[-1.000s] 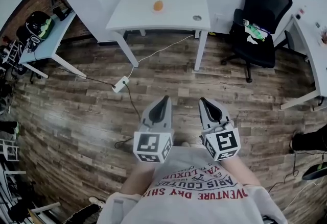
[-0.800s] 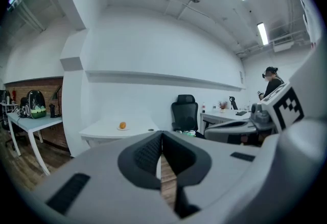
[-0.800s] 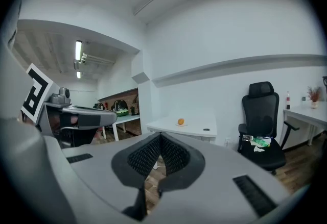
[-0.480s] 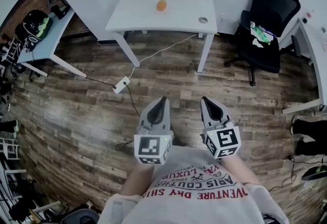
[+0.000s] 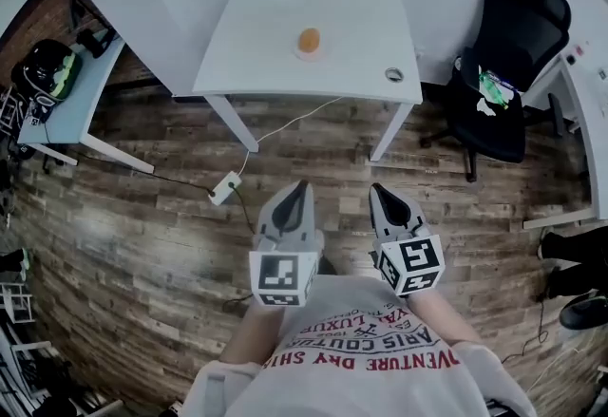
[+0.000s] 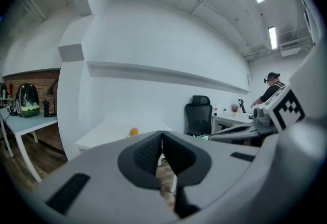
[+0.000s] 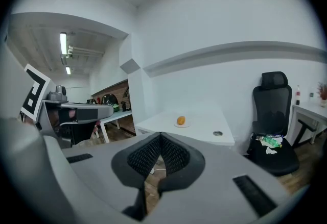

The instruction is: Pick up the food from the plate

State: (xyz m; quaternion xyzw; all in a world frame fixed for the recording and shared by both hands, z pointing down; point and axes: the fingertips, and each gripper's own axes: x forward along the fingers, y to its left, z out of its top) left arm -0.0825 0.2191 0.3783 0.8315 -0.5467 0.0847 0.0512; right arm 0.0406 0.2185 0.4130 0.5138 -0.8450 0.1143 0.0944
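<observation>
An orange piece of food lies on a small white plate on a white table across the wooden floor. Both grippers are held close to my body, far short of the table. My left gripper is shut with nothing in it. My right gripper is shut and empty too. In the left gripper view the food shows small beyond the closed left gripper. The right gripper view has the food on its plate above the closed right gripper.
A black office chair with bits on its seat stands right of the table. A power strip and cable lie on the floor between me and the table. A pale blue side table is at the left, another white desk at the right.
The table with the food has slid lower and nearer in the head view, and the chair has shifted right. Both grippers keep the same pose in front of my body.
</observation>
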